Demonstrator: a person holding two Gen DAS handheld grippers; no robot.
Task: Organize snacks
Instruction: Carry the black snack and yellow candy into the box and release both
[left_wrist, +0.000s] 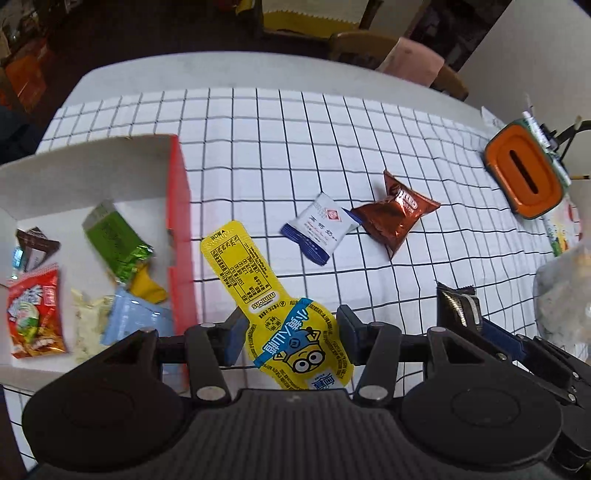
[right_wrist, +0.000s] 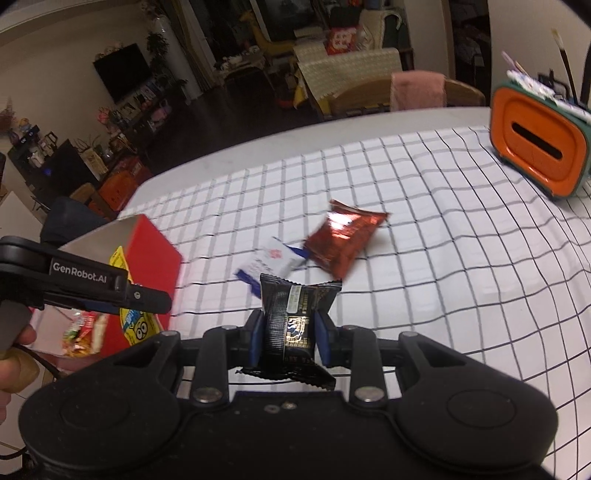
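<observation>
My left gripper (left_wrist: 288, 332) is clamped on the wide end of a long yellow cartoon packet (left_wrist: 273, 295), held above the checked cloth (left_wrist: 369, 122) just right of the red box (left_wrist: 179, 221) holding other snacks. My right gripper (right_wrist: 288, 336) pinches a black snack packet (right_wrist: 293, 317). Farther out, a white-and-blue packet (left_wrist: 319, 229) touches a brown foil packet (left_wrist: 397, 210).

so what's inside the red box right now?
Red box holds a green packet, red packet, brown one, light-blue one and a yellow piece. The left gripper covers its near corner.
</observation>
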